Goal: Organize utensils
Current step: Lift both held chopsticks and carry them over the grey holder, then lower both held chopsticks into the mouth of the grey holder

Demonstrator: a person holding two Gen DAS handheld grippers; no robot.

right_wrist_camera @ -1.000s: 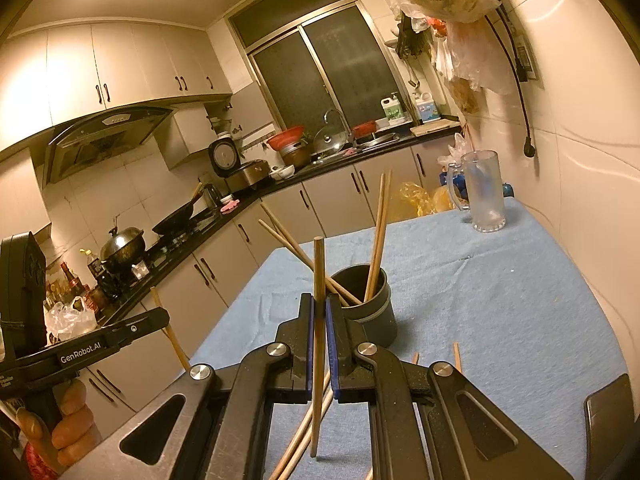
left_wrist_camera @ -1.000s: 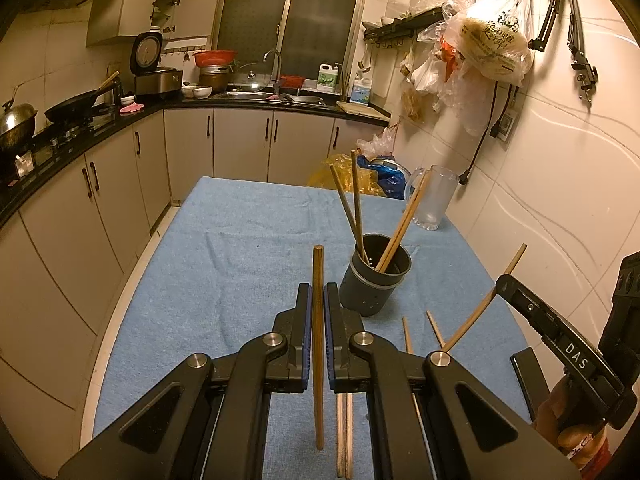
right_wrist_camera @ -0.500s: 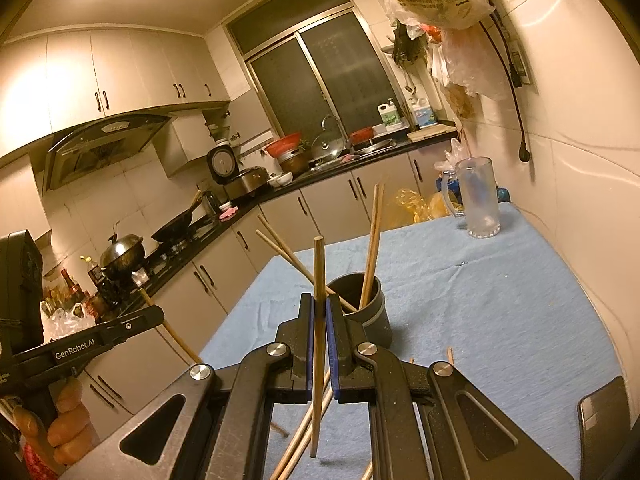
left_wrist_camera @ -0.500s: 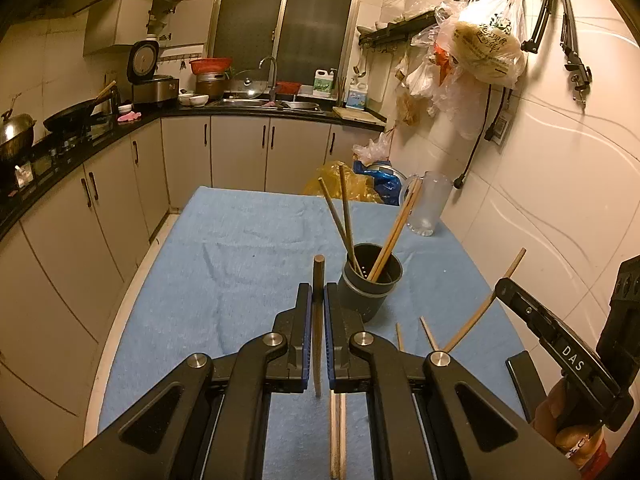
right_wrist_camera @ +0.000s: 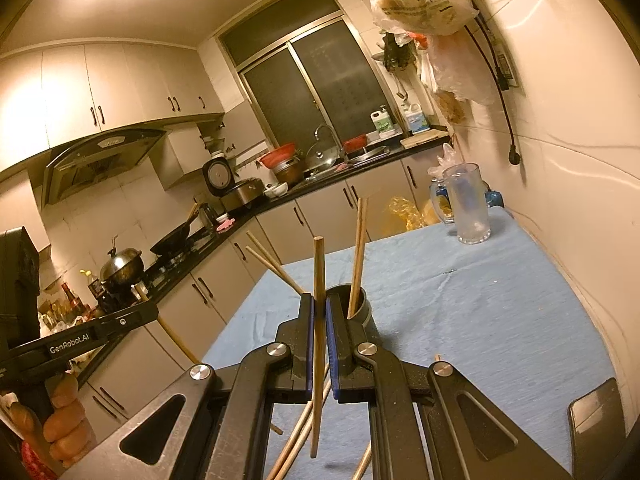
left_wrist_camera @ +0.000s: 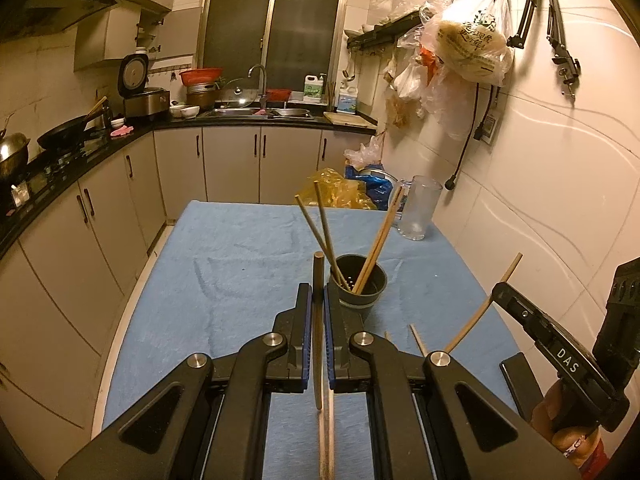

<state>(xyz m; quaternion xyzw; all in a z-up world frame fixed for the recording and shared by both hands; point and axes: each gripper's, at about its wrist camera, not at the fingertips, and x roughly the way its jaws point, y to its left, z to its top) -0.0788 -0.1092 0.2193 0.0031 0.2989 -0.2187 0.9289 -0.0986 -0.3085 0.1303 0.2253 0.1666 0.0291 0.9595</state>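
The left gripper is closed on a single chopstick, pinched between its blue-lined fingers. That chopstick stands nearly upright, its long axis vertical, its blunt top rising above the fingertips and its lower end hanging free above the blue cloth that covers the table. The right gripper likewise clamps a second chopstick, also close to upright with a slight lean, top end up and lower end clear of the cloth.

Just beyond the left gripper's fingertips, a little to their right, stands the dark holder cup, upright near the middle of the table. Three chopsticks lean in it, two tilting left and one right. From the right wrist the cup sits directly behind the fingertips, partly hidden by them. Loose chopsticks lie flat on the cloth near the table's near edge, under both grippers.

A glass mug stands at the far right corner of the table.

Compared with a second ago, the cup and mug look smaller and lower from the left wrist, and the left chopstick's top now shows less length above the fingers; both grips are unchanged.
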